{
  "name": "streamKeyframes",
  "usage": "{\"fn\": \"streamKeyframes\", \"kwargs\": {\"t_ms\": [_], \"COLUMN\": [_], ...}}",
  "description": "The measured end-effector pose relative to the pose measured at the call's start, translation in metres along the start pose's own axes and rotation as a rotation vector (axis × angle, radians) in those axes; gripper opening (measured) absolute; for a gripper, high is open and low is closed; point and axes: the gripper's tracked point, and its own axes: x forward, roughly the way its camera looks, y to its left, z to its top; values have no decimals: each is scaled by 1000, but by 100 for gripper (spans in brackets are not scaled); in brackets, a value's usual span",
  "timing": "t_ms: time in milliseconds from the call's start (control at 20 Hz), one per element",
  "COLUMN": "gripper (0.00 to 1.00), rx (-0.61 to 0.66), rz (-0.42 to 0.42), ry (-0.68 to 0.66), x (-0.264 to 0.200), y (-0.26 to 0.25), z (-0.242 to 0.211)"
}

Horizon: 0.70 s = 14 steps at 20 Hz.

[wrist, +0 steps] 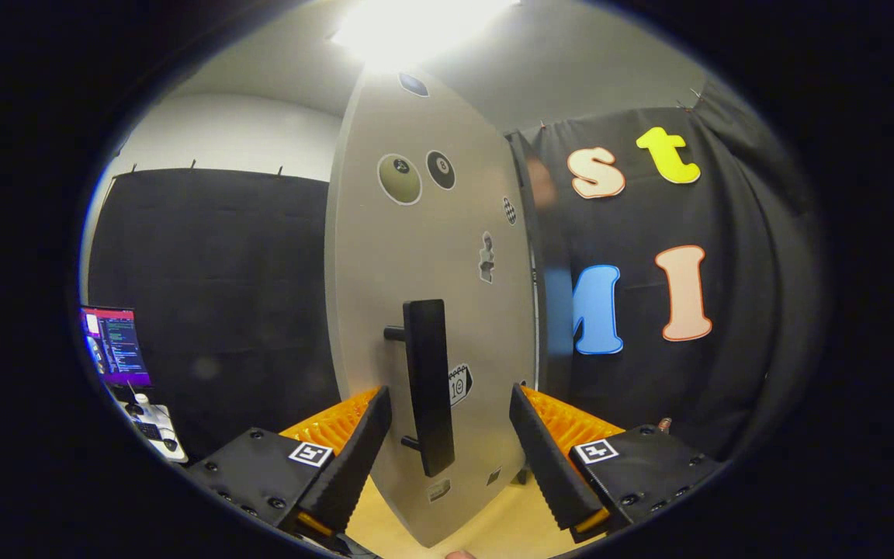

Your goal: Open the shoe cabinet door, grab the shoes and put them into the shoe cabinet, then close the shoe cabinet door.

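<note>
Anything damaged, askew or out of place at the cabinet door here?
Nothing stands out. The cabinet door stands swung out, its black handle intact between the open gripper's fingers, untouched. Stickers dot the door.

The cabinet door (pixel 424 256) stands edge-on just ahead of my tongs (pixel 451 435), its handle (pixel 427 384) upright between my two spread fingers, touching neither. Stickers (pixel 400 178) sit on the door above the handle. A monitor (pixel 115 345) stands well off to my left, a keyboard (pixel 150 429) on the surface (pixel 175 454) before it.

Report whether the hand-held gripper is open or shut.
Open: the hand-held gripper has its fingers spread either side of the door handle, neither pressing it.
</note>
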Motion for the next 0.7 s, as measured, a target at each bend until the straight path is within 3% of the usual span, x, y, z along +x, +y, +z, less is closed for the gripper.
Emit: {"fn": "streamKeyframes", "kwargs": {"t_ms": [250, 700], "gripper": [97, 97], "rx": [-6, 2], "rz": [43, 23], "ry": [1, 3], "x": [18, 69], "y": [24, 71], "z": [-1, -6]}}
